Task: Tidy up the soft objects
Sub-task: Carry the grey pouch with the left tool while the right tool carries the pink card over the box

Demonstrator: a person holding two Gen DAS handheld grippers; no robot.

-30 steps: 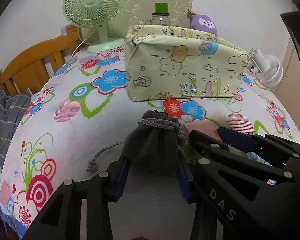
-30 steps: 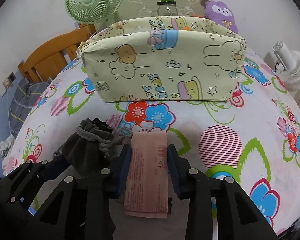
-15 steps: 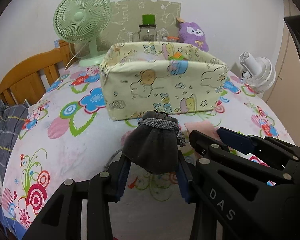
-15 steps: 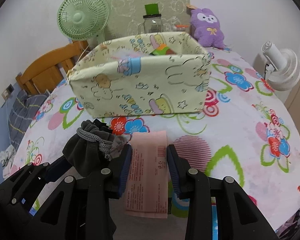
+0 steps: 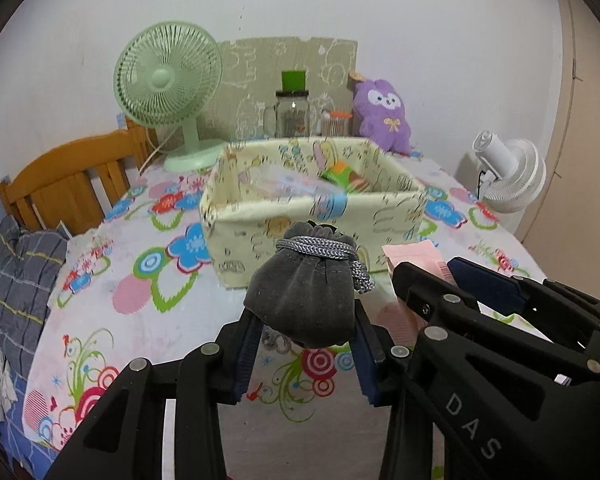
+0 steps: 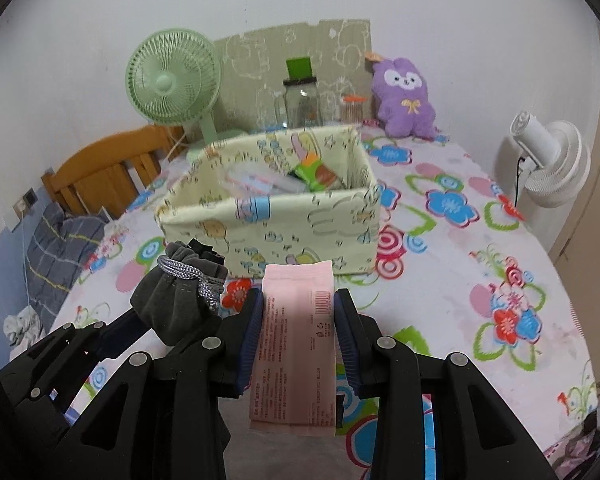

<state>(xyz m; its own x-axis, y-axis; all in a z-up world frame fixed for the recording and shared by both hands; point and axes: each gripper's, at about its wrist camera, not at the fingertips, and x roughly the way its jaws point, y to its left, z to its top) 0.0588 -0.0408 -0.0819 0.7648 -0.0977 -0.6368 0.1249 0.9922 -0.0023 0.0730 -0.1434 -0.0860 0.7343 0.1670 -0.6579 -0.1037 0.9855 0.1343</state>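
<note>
My left gripper (image 5: 306, 320) is shut on a dark grey drawstring pouch (image 5: 306, 292) and holds it in the air above the table, short of the fabric storage box (image 5: 312, 216). My right gripper (image 6: 298, 320) is shut on a pink flat packet (image 6: 296, 344), also lifted, beside the left one. The pouch also shows in the right wrist view (image 6: 178, 300), and the packet in the left wrist view (image 5: 414, 256). The yellow cartoon-print box (image 6: 268, 220) stands open ahead and holds several items, among them an orange-and-green one (image 6: 316, 170).
A green fan (image 5: 168, 80), a glass jar (image 5: 294, 114) and a purple plush (image 5: 382, 114) stand behind the box by the wall. A white fan (image 5: 508, 174) is at the right edge. A wooden chair back (image 5: 68, 184) is at left. The table has a flowered cloth (image 6: 460, 264).
Both grippers have risen and pulled back with their loads; the box now appears lower and farther, and its inside has come into view.
</note>
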